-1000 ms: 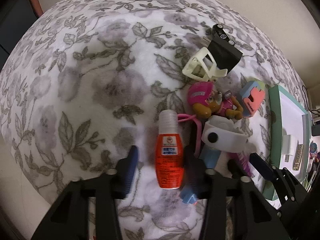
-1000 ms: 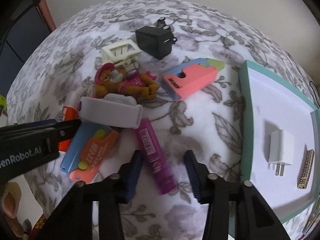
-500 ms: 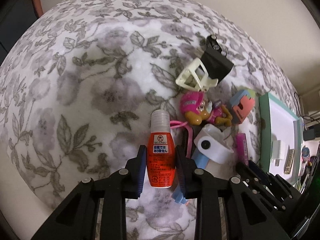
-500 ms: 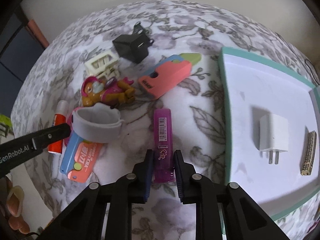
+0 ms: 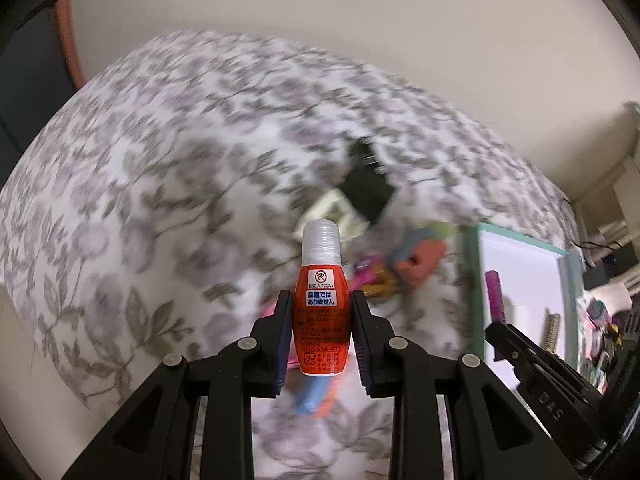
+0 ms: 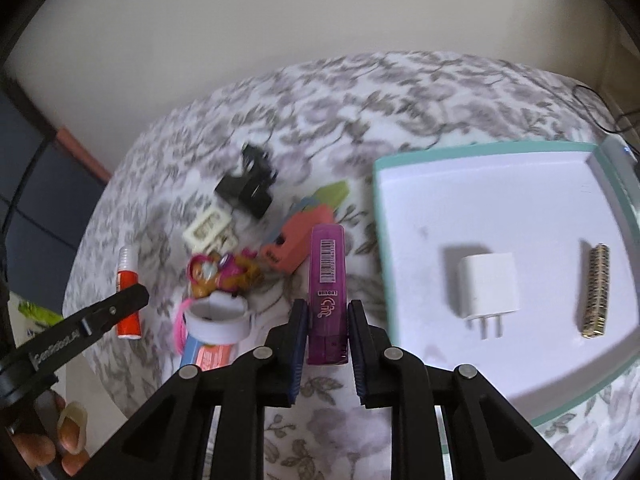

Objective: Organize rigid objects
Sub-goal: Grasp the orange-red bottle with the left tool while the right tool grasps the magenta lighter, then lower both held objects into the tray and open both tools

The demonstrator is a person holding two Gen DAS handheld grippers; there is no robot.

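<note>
While your left tongs (image 5: 320,336) clamp the small orange plastic bottle (image 5: 321,300) mid-frame and your right tongs (image 6: 327,344) pinch the stiff purple plastic tube (image 6: 327,280), both off the desk (image 6: 360,92), grip mid-body: light, probably slippery.

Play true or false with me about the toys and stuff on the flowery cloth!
1. The left gripper holds an orange bottle. True.
2. The right gripper holds nothing. False: it is shut on a purple tube.
3. A white charger lies in the tray. True.
4. The black adapter is in the tray. False: it lies on the flowery cloth.
5. The toy dog is inside the tray. False: it sits on the cloth among the other things.
</note>
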